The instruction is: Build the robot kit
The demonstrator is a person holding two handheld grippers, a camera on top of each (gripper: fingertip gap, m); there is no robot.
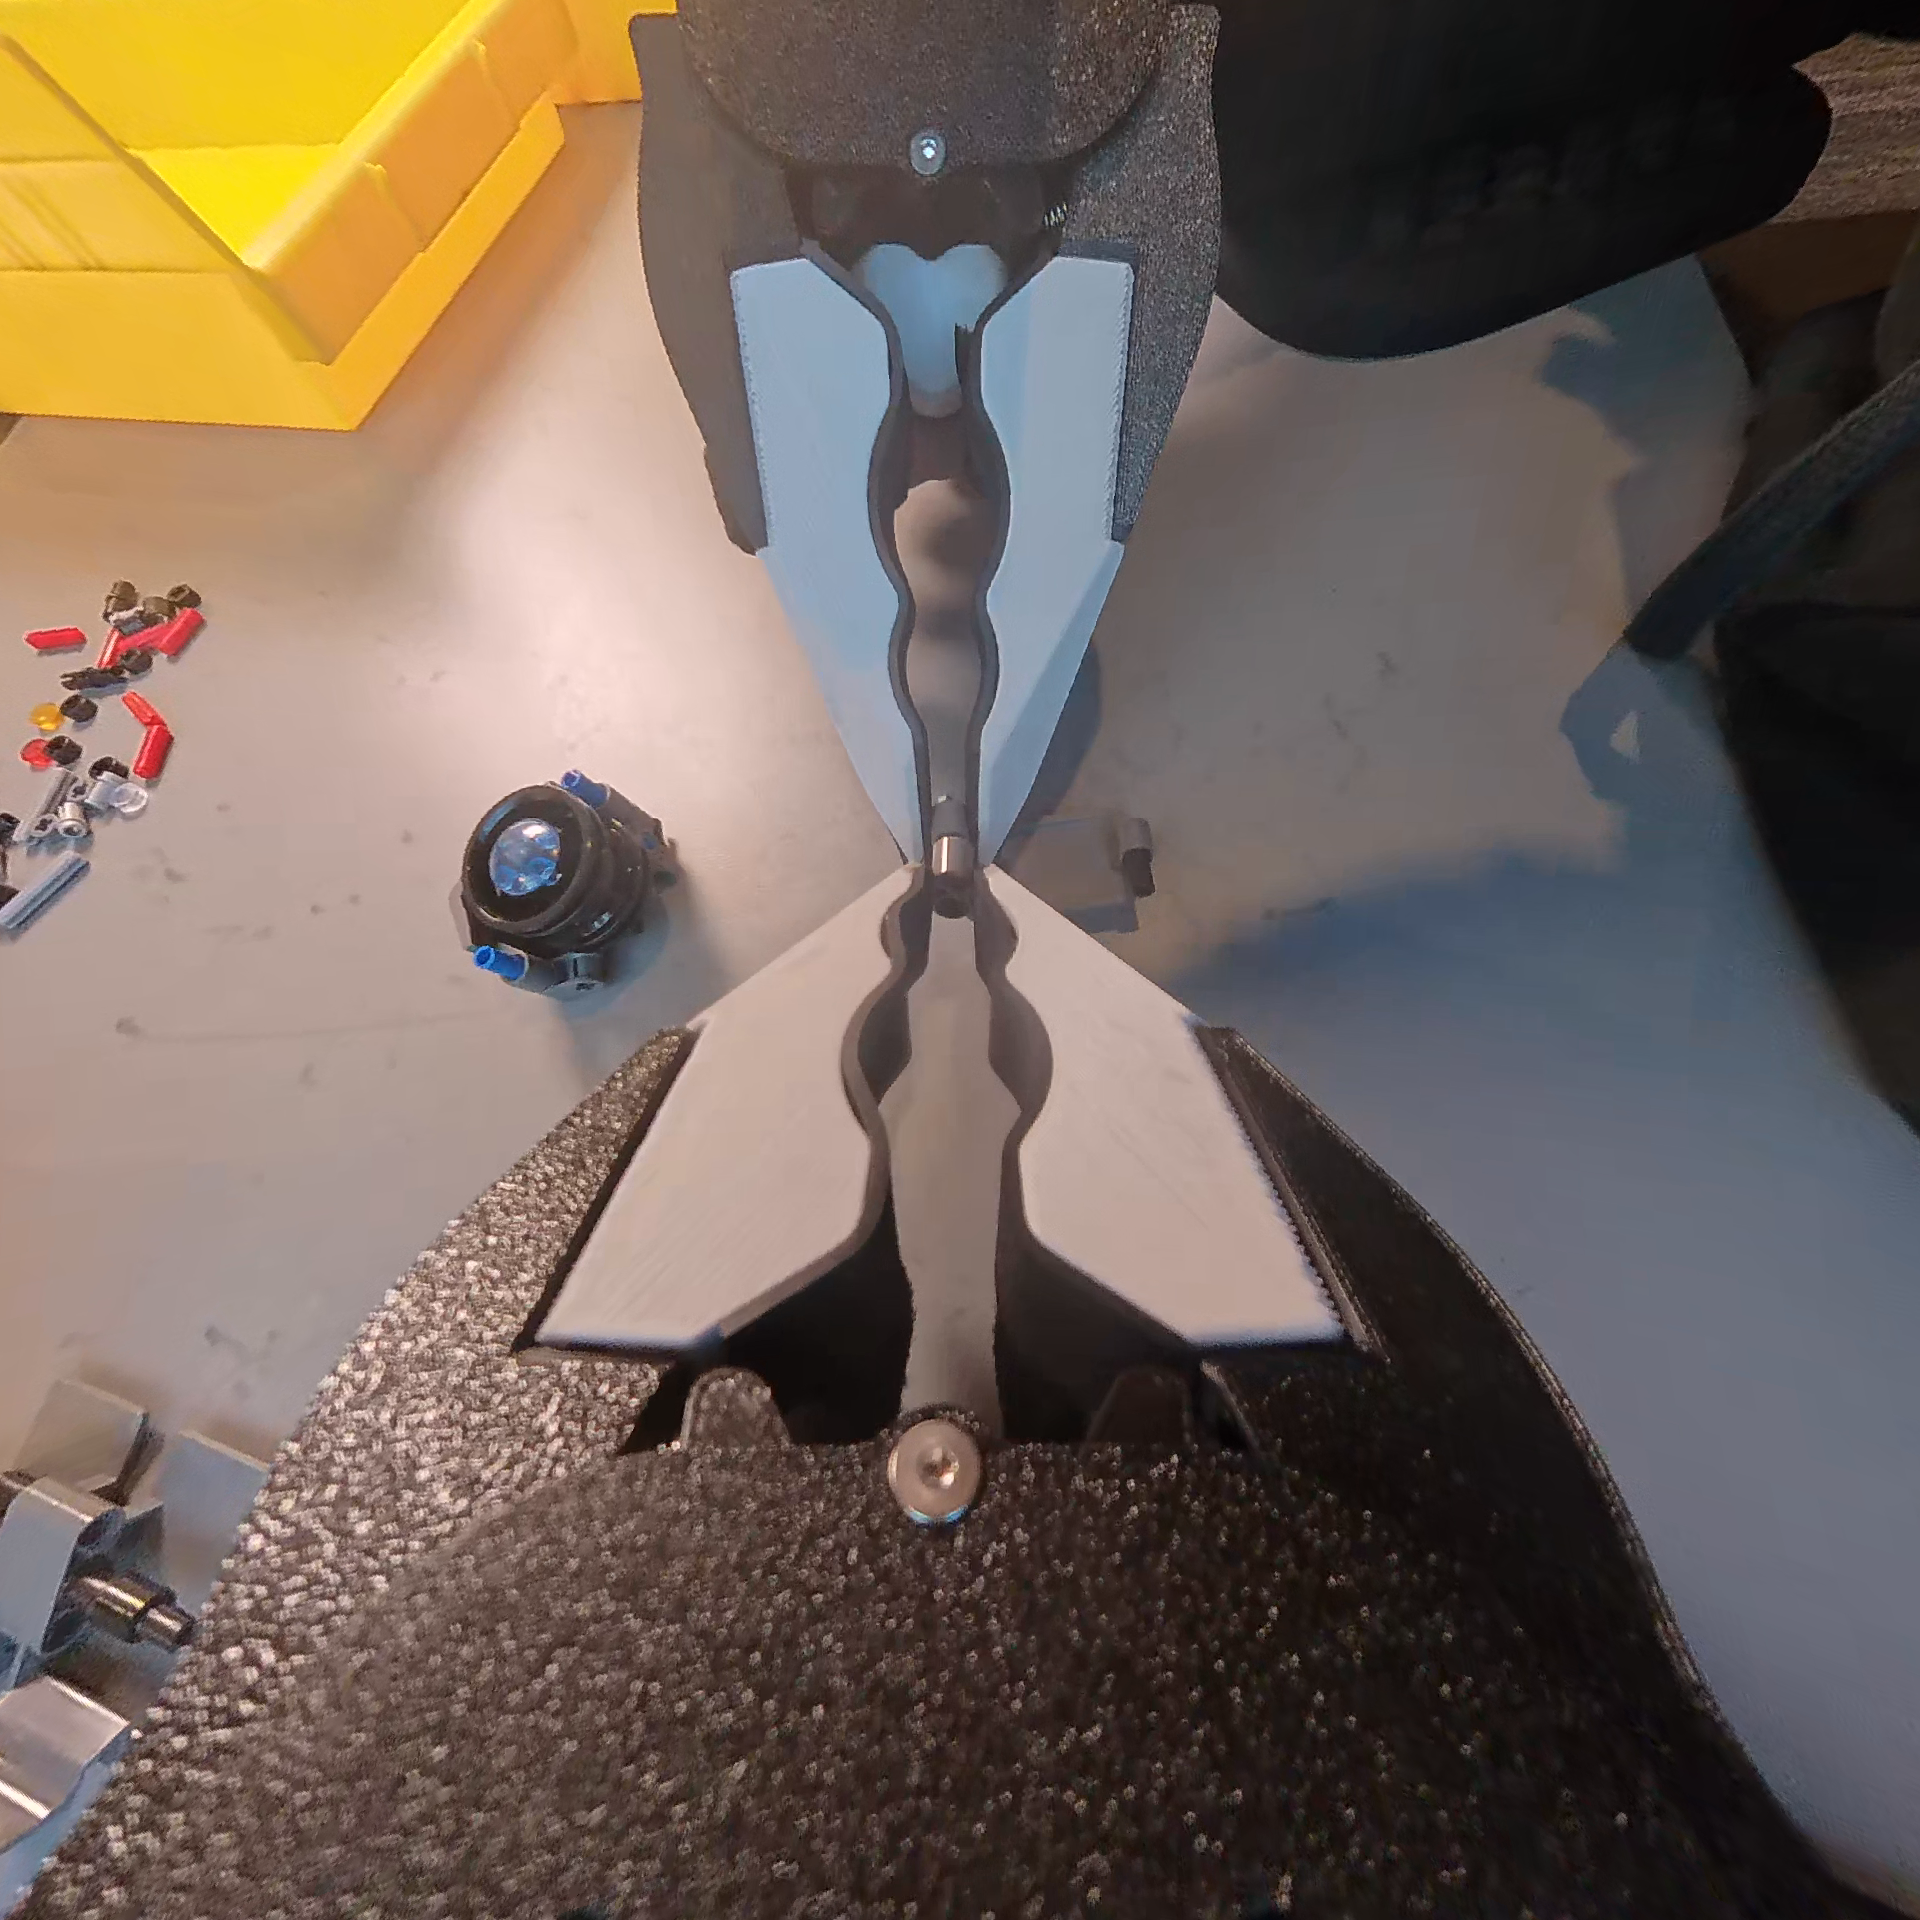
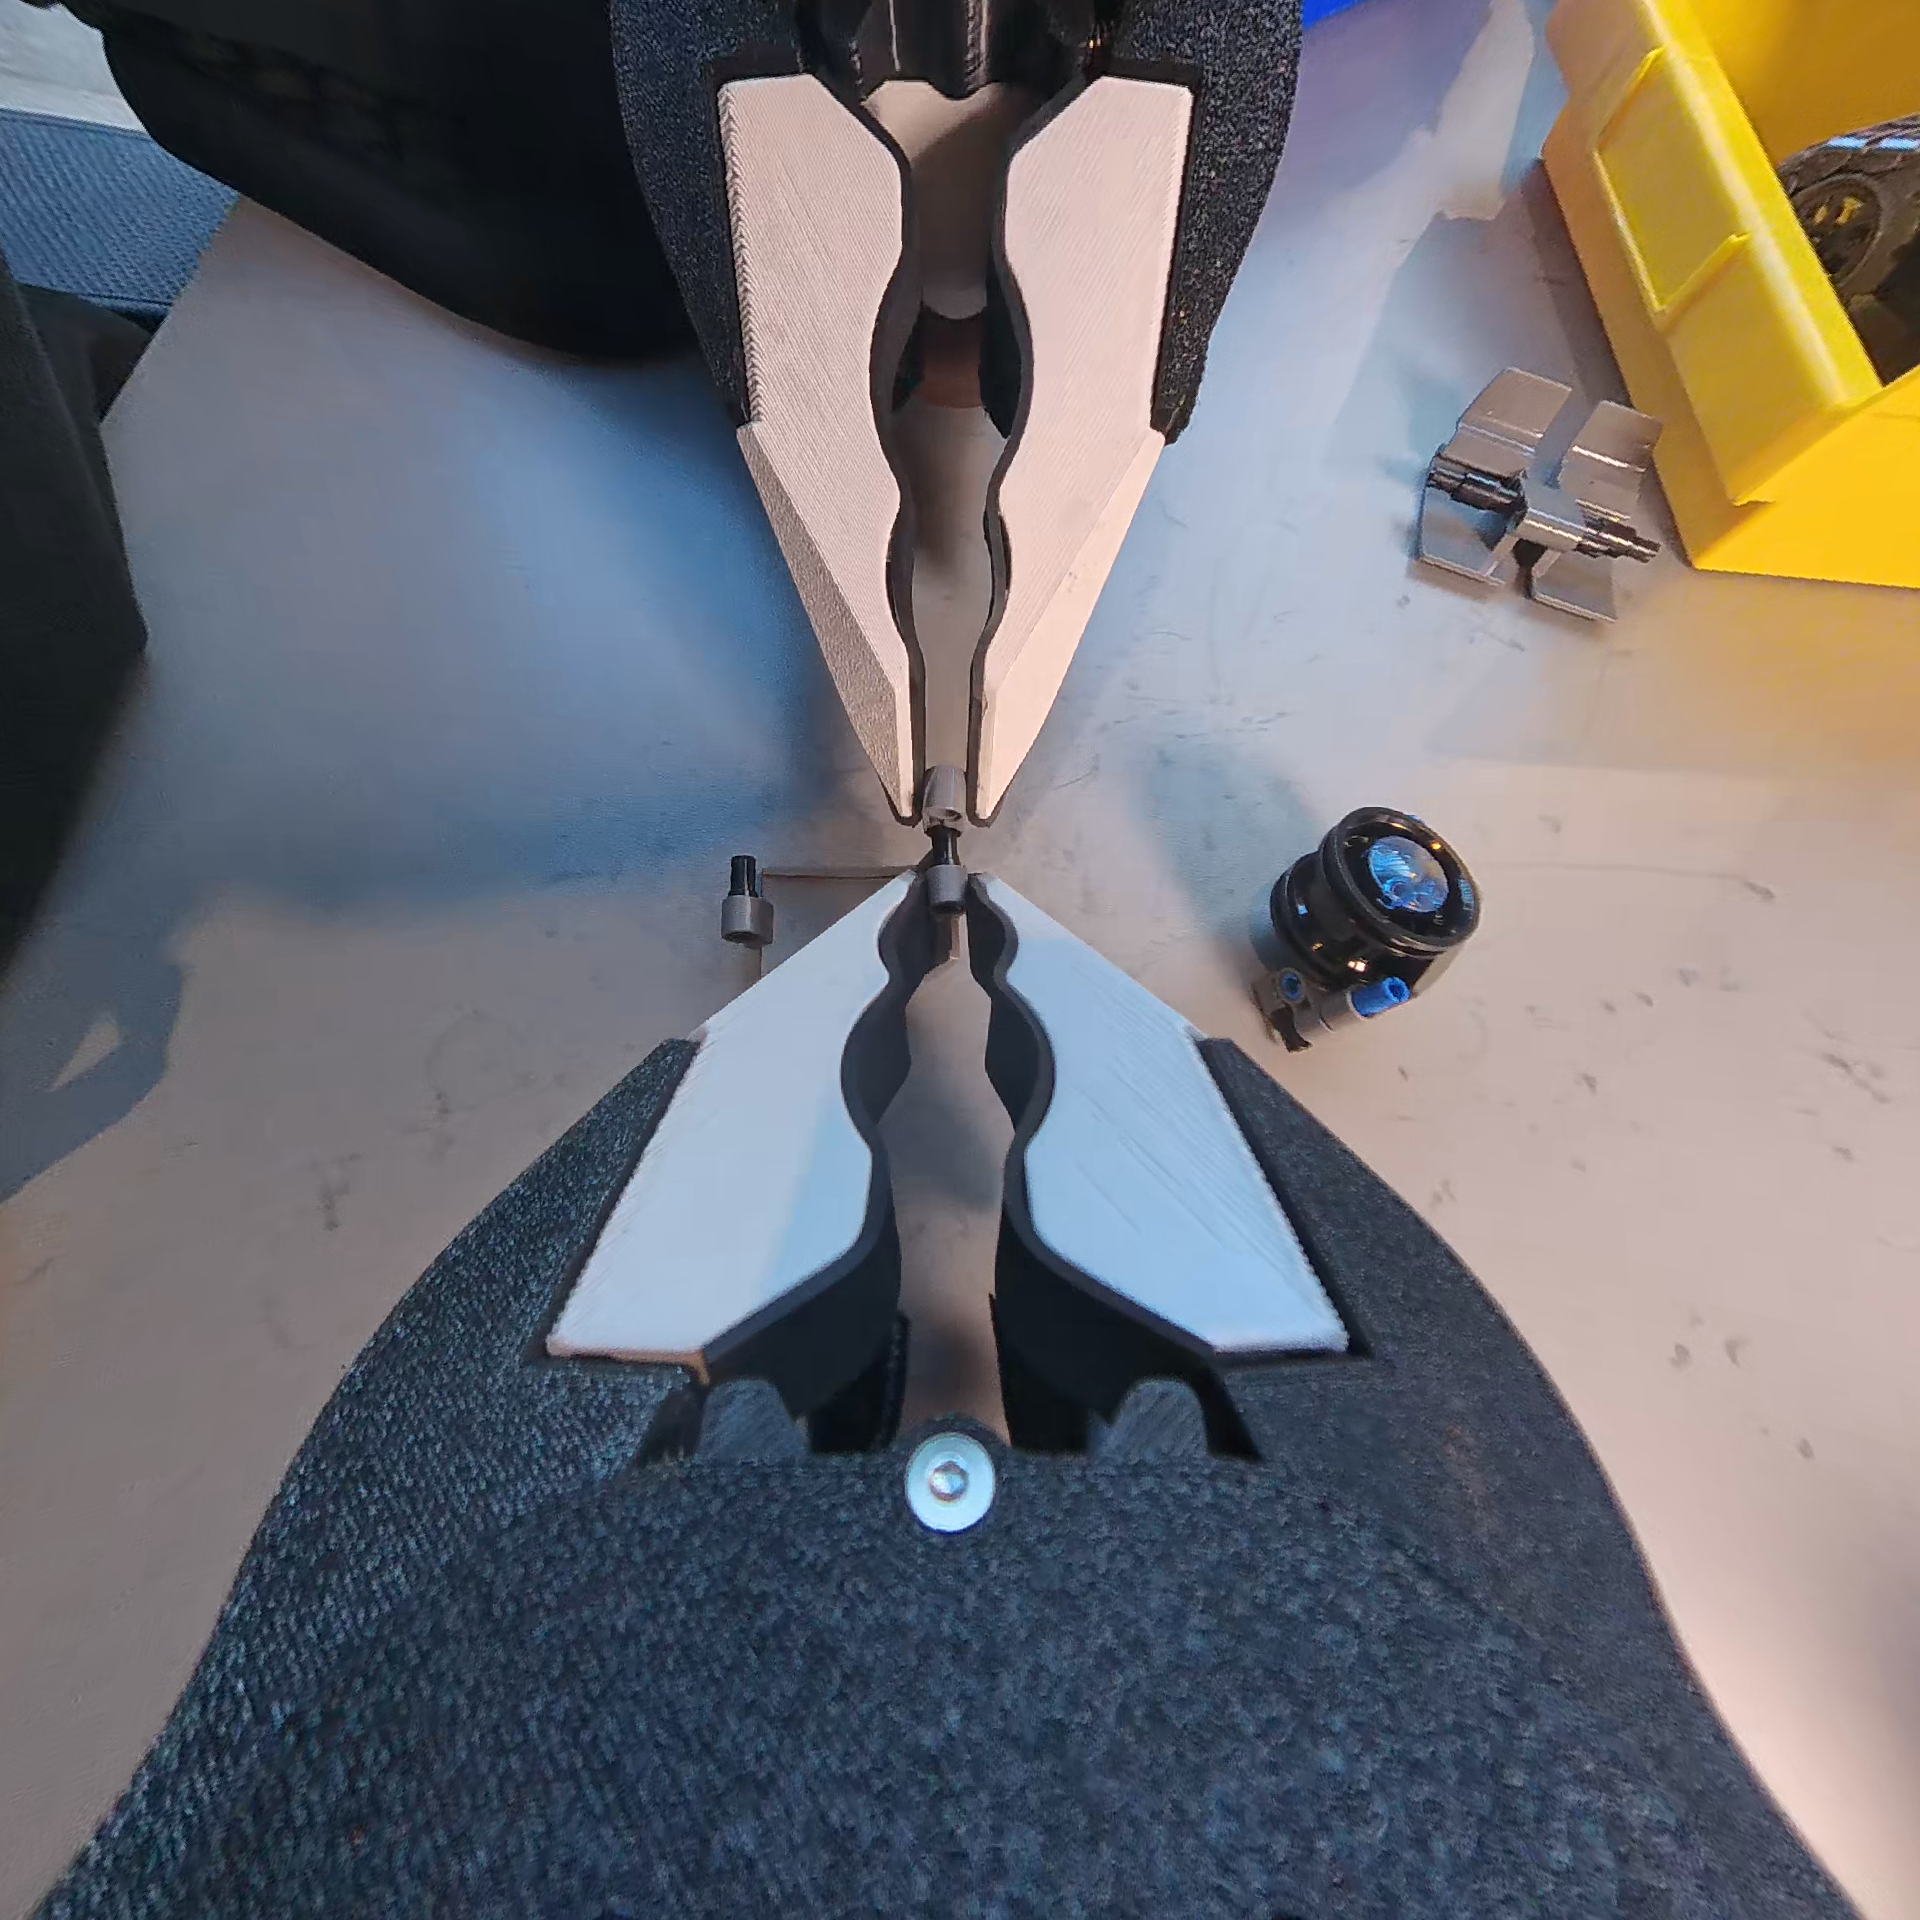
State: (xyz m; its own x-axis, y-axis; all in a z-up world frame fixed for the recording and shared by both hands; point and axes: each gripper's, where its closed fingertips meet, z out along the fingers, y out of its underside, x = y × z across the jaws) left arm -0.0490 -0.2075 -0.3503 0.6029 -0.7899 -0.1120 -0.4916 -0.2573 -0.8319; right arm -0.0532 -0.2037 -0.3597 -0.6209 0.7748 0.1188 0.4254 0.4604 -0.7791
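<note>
My two grippers meet tip to tip above the pale table. In the right wrist view my right gripper (image 2: 943, 891) is shut on a small grey bush (image 2: 945, 890). My left gripper (image 2: 943, 805) comes from the far side, shut on a second grey bush (image 2: 943, 792). A short black pin (image 2: 943, 844) spans the gap between the two bushes. In the left wrist view my left gripper (image 1: 948, 891) is at the bottom and the right gripper (image 1: 951, 831) opposite, its grey bush (image 1: 951, 850) showing. The left's own bush is mostly hidden between its tips.
A black round assembly with a blue lens (image 1: 540, 883) (image 2: 1371, 904) lies beside the grippers. A flat grey piece with a pin (image 2: 743, 914) lies under them. A yellow bin (image 1: 260, 208) (image 2: 1766, 312), grey panel parts (image 2: 1538, 499) and loose small parts (image 1: 104, 707) stand around. A dark bag (image 2: 364, 156) lies at the table edge.
</note>
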